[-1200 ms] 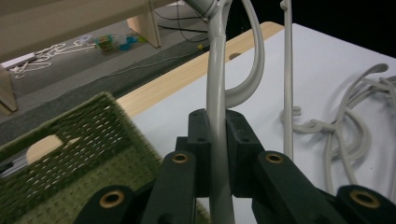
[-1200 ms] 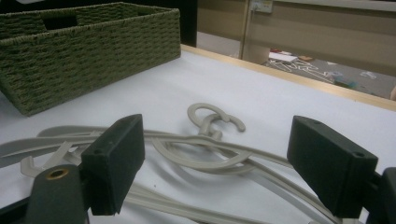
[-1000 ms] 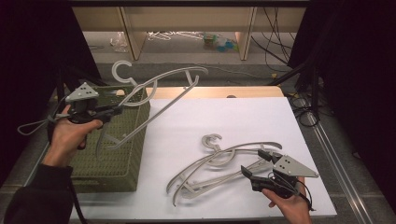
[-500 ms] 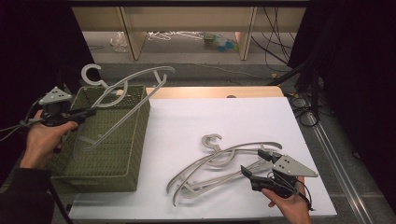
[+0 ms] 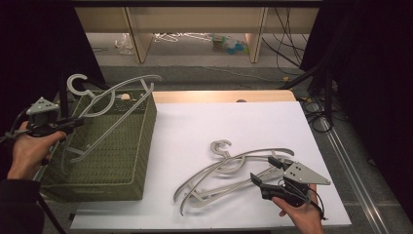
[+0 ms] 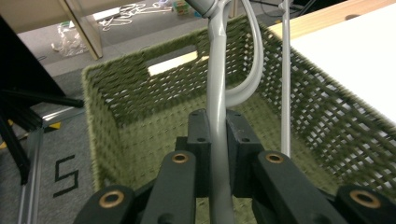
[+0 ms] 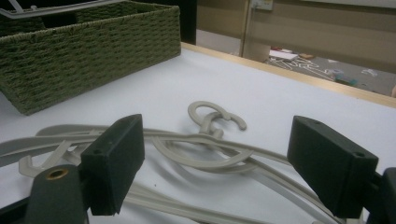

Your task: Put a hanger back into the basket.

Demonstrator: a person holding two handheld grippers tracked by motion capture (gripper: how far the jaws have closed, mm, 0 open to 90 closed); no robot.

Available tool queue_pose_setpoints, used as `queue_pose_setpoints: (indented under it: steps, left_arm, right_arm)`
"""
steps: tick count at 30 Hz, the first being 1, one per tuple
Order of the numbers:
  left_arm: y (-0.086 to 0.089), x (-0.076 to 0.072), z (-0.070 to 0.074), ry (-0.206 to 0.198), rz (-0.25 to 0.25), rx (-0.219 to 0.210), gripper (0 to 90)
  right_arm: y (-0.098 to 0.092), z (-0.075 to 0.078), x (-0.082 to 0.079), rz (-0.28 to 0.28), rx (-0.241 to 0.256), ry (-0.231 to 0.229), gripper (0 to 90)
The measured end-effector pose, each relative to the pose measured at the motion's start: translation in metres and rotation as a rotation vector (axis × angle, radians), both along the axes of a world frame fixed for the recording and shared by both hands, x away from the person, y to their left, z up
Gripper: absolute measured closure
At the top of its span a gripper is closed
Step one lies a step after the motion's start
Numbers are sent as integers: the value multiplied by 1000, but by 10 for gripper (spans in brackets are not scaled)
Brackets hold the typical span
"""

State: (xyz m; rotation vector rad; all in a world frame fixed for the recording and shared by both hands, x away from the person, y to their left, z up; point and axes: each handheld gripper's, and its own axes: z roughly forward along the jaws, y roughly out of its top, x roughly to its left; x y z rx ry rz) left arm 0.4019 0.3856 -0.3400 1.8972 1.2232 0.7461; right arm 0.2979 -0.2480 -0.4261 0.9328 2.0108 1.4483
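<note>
One grey hanger (image 5: 109, 105) is clamped in the left gripper (image 5: 73, 123) above the woven basket (image 5: 141, 146) at the worktop's left edge. Right gripper (image 5: 263, 171), fingers wide, rests at the hanger pile (image 5: 219, 170) near the front edge.

Green woven basket (image 5: 122, 161), seemingly grey hangers (image 5: 229, 168)

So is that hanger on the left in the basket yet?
Partly. The hanger, held by the left tongs, leans over the basket, its hook above the rim.

place: lab recording booth | cues: black curtains (image 5: 34, 53), loose cables (image 5: 292, 44), white-covered surface (image 5: 234, 122), taped floor mark (image 6: 65, 175)
</note>
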Motion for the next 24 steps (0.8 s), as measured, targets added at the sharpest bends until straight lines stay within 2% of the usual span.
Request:
queue_pose_setpoints:
  steps: [1,8,9,10,15,16,18,19,20,21,22,24]
  left_arm:
    - [2,0,-1,1,4,10,813]
    - [13,-4,-7,11,25,3,813]
    - [16,-5,-8,20,25,22,813]
    - [16,-5,-8,20,25,22,813]
    - [22,-7,-12,25,38,13,813]
    - [23,-8,-13,28,44,-1,813]
    - [25,-9,-15,34,39,10,813]
    - [29,-10,-15,47,37,34,812]
    - [29,-10,-15,47,37,34,812]
    - [27,-11,-17,43,52,15,813]
    - [29,-11,-17,56,38,40,812]
    - [31,-12,-17,60,30,41,812]
  right_arm:
    - [0,0,0,-1,2,-1,199]
    - [0,0,1,7,-1,8,199]
    - [0,-1,1,12,8,9,199]
    - [0,0,1,8,-1,11,199]
    - [1,-2,1,14,13,3,199]
    - [2,-1,1,15,15,4,199]
    - [2,-2,1,15,15,4,199]
    - [1,-2,1,14,14,4,199]
    - [1,-1,1,13,5,12,199]
    - [0,-1,1,9,-5,12,199]
    - [2,-2,2,15,13,8,199]
    - [2,-2,1,14,13,9,199]
